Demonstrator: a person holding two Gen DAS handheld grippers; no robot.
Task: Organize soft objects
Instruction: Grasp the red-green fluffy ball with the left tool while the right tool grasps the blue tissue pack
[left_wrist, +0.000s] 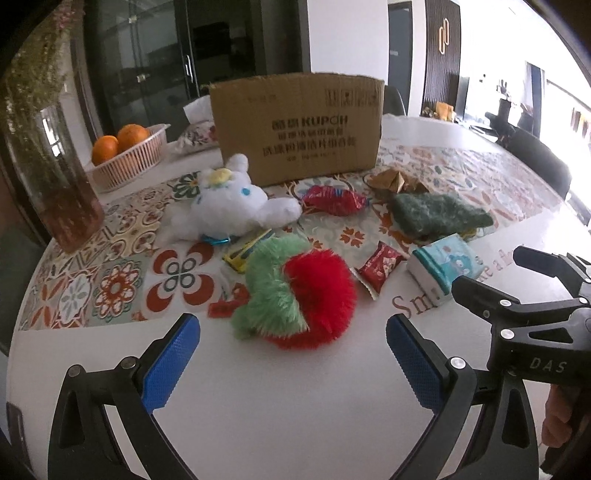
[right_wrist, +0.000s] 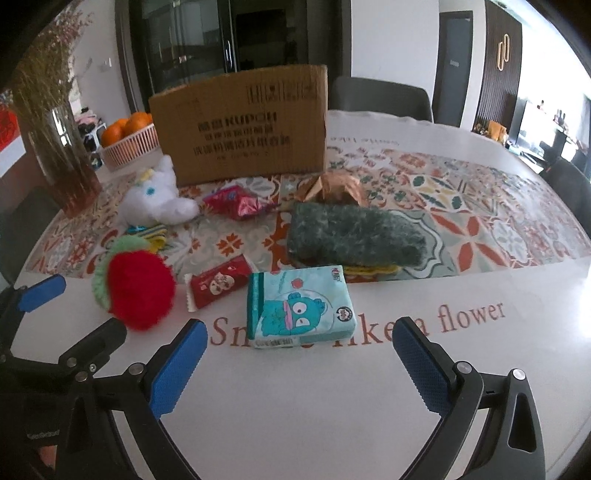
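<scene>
Soft toys and packets lie scattered across the bench (left_wrist: 280, 406) as two hand-held grippers hover above its white edge, each with blue-padded jaws spread wide and holding nothing. Directly ahead of the left gripper (left_wrist: 293, 363), just beyond its fingertips, sits a red and green fuzzy plush (left_wrist: 299, 295). Farther out and to the left of that gripper lies a white plush bunny (left_wrist: 236, 205), with a yellow packet (left_wrist: 245, 251) between it and the fuzzy plush. To the right of the left gripper, a small red snack packet (left_wrist: 380, 266) rests beside a teal tissue pack (left_wrist: 441, 264). The right gripper (right_wrist: 299, 369) faces that tissue pack from just behind it, the pack lying centred between its open jaws and slightly ahead. Beyond the pack stretches a dark green fuzzy cloth (right_wrist: 354, 234), and past it a crumpled brown paper wrapper (right_wrist: 334, 190). A shiny red foil packet (right_wrist: 238, 203) lies ahead and to the left. Farthest from both grippers stands a cardboard box (left_wrist: 299, 129), with a pink basket of oranges (left_wrist: 125, 158) and a glass vase (left_wrist: 61, 177) off to the far left.
</scene>
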